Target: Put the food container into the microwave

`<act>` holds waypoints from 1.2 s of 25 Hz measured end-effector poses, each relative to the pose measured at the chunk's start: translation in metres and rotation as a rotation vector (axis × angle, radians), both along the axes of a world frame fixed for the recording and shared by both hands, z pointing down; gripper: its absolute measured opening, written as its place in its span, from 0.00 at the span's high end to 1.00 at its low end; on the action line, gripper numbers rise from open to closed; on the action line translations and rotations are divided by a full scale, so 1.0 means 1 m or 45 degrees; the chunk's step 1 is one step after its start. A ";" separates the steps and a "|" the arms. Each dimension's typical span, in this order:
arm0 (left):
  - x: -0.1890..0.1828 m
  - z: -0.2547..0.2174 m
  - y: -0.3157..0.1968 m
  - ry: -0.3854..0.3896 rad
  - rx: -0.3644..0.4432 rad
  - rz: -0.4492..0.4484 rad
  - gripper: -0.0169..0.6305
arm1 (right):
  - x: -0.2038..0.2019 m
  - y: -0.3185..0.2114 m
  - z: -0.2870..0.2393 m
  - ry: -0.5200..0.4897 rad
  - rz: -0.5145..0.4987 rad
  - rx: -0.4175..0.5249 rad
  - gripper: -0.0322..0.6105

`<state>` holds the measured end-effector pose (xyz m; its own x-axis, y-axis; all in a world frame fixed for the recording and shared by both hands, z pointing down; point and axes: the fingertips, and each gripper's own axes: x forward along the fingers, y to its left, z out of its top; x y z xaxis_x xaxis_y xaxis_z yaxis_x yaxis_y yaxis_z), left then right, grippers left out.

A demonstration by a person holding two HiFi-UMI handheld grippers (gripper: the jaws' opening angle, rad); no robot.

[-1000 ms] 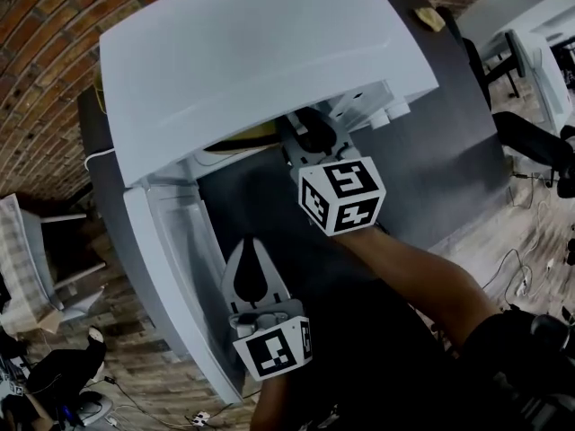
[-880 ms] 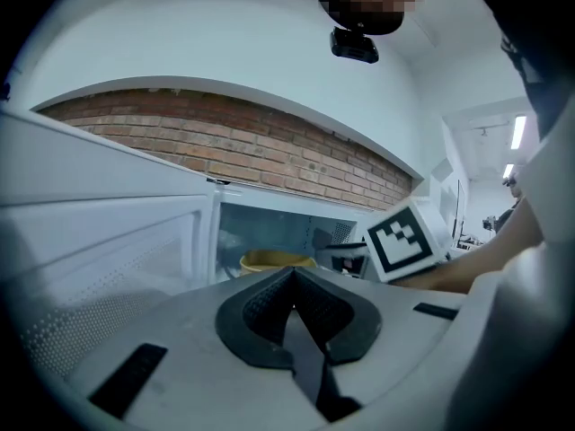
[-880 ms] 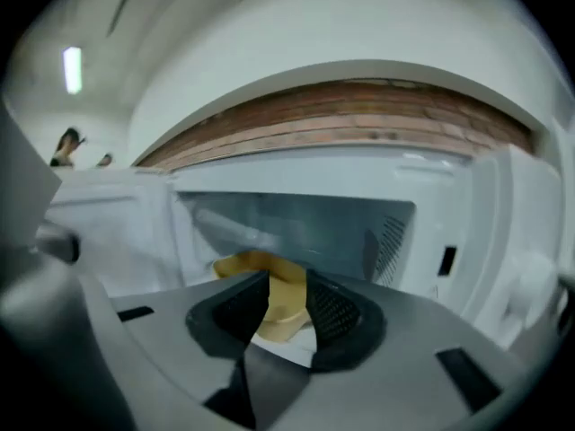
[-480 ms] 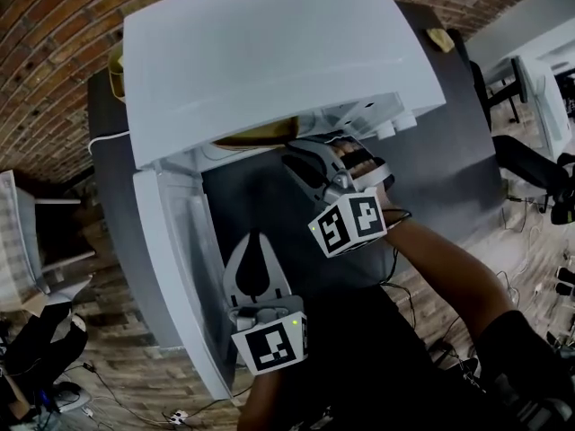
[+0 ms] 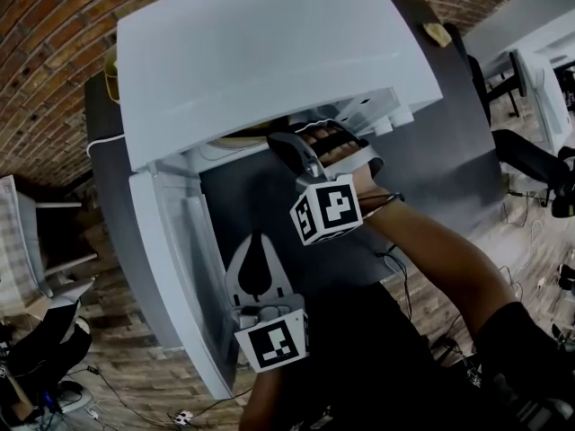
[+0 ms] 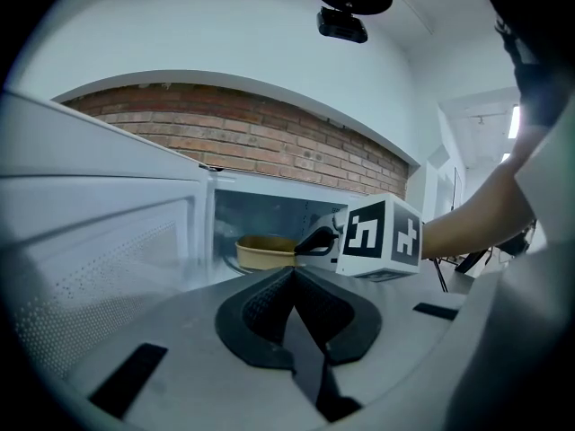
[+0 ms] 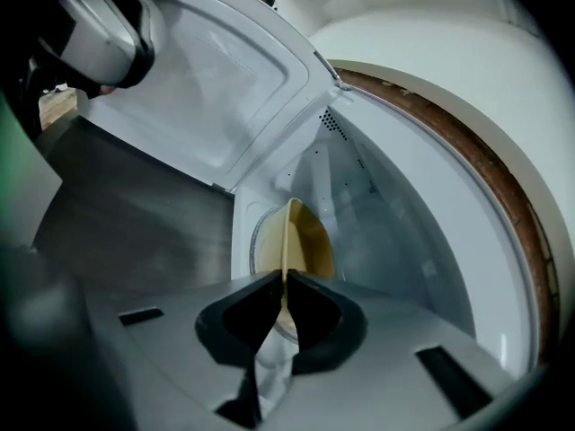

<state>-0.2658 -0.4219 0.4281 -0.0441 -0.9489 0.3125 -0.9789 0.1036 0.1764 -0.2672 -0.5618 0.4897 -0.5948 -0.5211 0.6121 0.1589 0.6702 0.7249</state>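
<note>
The tan food container [image 7: 310, 236] sits on the turntable inside the open white microwave [image 5: 269, 52]; its edge shows under the microwave's top [image 5: 241, 139] and in the left gripper view [image 6: 263, 251]. My right gripper [image 7: 284, 277] reaches into the cavity mouth [image 5: 286, 144], rolled on its side. Its jaws have just been closing and now pinch the container's rim. My left gripper [image 6: 293, 272] is shut with nothing in it. It hovers in front of the open door [image 5: 256, 272], pointing at the cavity.
The microwave door [image 5: 175, 277] hangs open to the left. The microwave stands on a dark table [image 5: 449, 151] against a brick wall [image 5: 54, 61]. A small yellowish object [image 5: 437, 34] lies at the table's far right. Chairs and cables are on the floor at right.
The right gripper rolled about a quarter turn and shifted a little left and down toward the cavity. Its jaws closed onto the container's rim. The left gripper stayed put.
</note>
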 end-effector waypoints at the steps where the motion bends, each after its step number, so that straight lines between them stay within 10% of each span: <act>1: 0.000 0.000 0.000 0.001 -0.002 0.001 0.97 | -0.002 -0.002 0.001 -0.003 0.007 0.001 0.83; 30: 0.003 -0.013 0.011 -0.051 0.078 0.000 0.97 | -0.003 -0.002 -0.022 -0.282 0.073 -0.027 0.83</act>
<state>-0.2631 -0.4114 0.4149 -0.0553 -0.9661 0.2521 -0.9852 0.0938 0.1433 -0.2701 -0.5638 0.4679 -0.6854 -0.5467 0.4810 -0.0415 0.6888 0.7238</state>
